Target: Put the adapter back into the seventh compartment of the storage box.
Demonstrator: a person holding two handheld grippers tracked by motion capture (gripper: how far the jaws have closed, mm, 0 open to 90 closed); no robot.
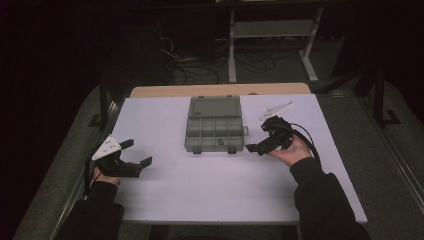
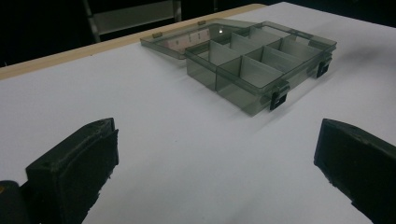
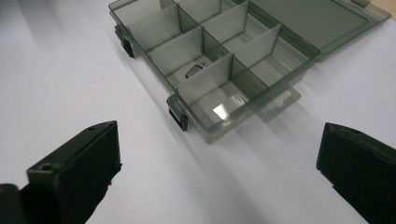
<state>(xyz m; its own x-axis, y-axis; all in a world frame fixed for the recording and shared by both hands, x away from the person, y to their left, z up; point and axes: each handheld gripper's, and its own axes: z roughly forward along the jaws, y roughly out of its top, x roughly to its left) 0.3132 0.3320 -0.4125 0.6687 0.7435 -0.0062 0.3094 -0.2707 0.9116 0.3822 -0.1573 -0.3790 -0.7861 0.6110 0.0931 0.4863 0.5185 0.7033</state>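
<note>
My tongs, left (image 1: 134,152) and right (image 1: 256,138), gape empty. I should reach slowly for the box (image 1: 214,124) mid-desk.

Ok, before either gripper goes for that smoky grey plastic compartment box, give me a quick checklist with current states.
1. Lid of the smoky grey translucent plastic compartment box open and lying flat behind it: ok.
2. Left gripper open, nothing between its jaws: ok.
3. Right gripper open, nothing between its jaws: ok.
4. Both grippers apart from the box, white table bare between them: ok.
5. Small dark item lies in one middle compartment; what it is: cannot tell.
6. The box's two black front latches hang free of the lid: ok.
</note>
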